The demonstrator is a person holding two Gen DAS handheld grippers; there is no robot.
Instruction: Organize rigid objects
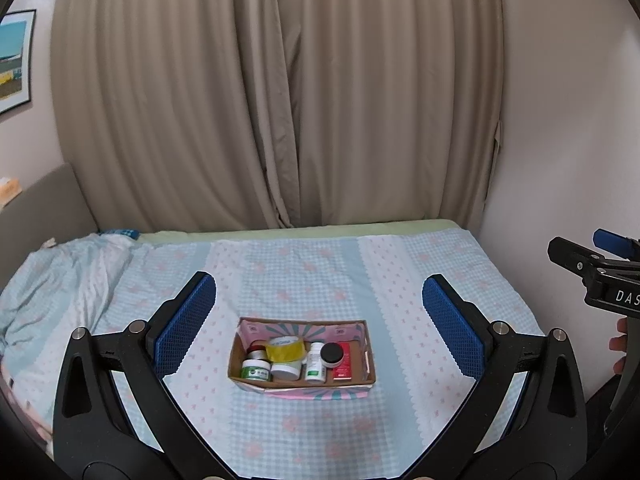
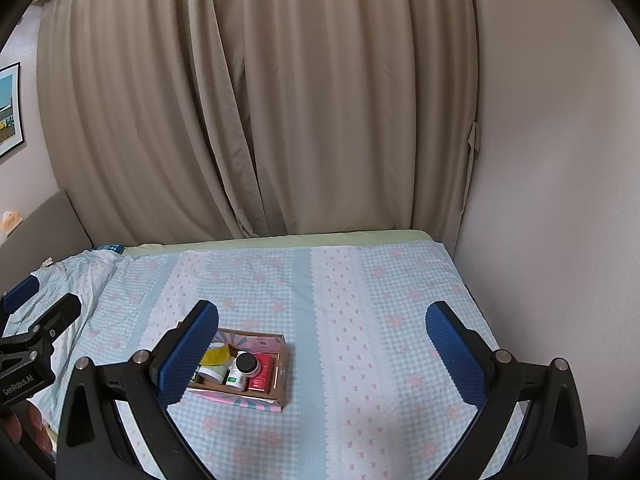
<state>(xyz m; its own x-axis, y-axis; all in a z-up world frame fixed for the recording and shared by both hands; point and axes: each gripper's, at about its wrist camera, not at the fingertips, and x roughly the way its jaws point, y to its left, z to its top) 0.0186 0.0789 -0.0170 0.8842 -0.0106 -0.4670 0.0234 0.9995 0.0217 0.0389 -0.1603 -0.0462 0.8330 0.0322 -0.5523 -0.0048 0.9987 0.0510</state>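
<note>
A shallow cardboard box (image 1: 236, 350) sits on the bed in the left wrist view. It holds a green-labelled jar (image 1: 256, 371), a white jar (image 1: 285, 370), a yellow packet (image 1: 285, 351), a white bottle (image 1: 315, 364), a black-lidded jar (image 1: 332, 354) and a red box (image 1: 345, 365). My left gripper (image 1: 319, 322) is open and empty, above and short of the box. The box (image 2: 282, 364) also shows in the right wrist view, partly behind my left finger pad. My right gripper (image 2: 322, 352) is open and empty, to the right of the box.
The bed carries a blue checked sheet (image 2: 360, 304) with pink flowers. Rumpled bedding (image 1: 68, 268) lies at the left. Beige curtains (image 1: 280, 100) hang behind the bed. A white wall (image 2: 560, 200) runs along the right side. A grey headboard (image 1: 44, 200) stands at the left.
</note>
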